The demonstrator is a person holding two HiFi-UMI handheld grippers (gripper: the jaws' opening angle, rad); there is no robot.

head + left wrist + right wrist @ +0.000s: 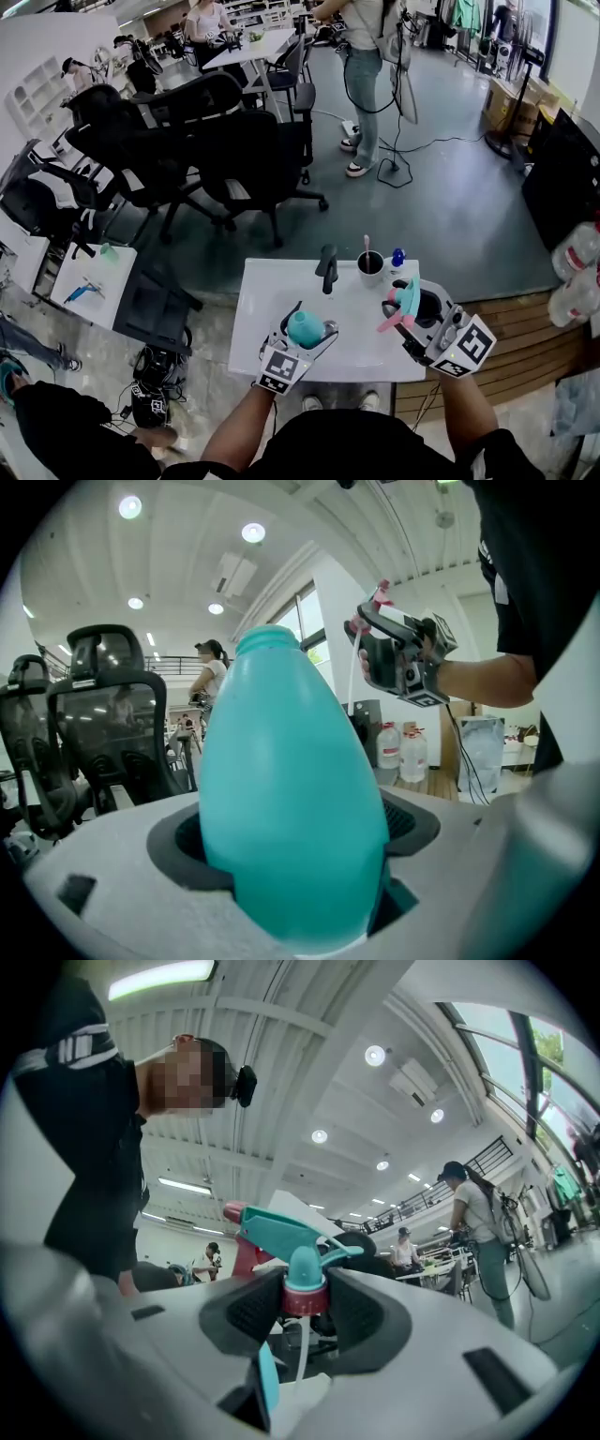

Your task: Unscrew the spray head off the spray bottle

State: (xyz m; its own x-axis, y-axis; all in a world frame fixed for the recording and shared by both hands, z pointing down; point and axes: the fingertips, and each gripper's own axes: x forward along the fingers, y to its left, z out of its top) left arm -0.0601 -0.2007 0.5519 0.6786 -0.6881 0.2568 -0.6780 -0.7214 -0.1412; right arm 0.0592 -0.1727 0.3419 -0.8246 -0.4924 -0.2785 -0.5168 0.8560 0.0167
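The teal spray bottle [291, 799] has no head on it, and its open threaded neck [270, 639] points up. My left gripper [305, 336] is shut on the bottle's body [306, 328] above the white table [272, 291]. The spray head [292, 1241], teal with a pink trigger and a red collar, is off the bottle. My right gripper [405, 314] is shut on the spray head [404, 305] at its collar, and its dip tube [300, 1349] hangs down between the jaws. In the left gripper view the right gripper [398, 653] is held up to the right, apart from the bottle.
On the table's far edge stand a dark cup [370, 267] holding a pink stick, a small blue-capped bottle [397, 258] and a black object [327, 268]. Black office chairs [202, 155] crowd the floor beyond. A person [364, 75] stands further back. A wooden platform [525, 328] lies to the right.
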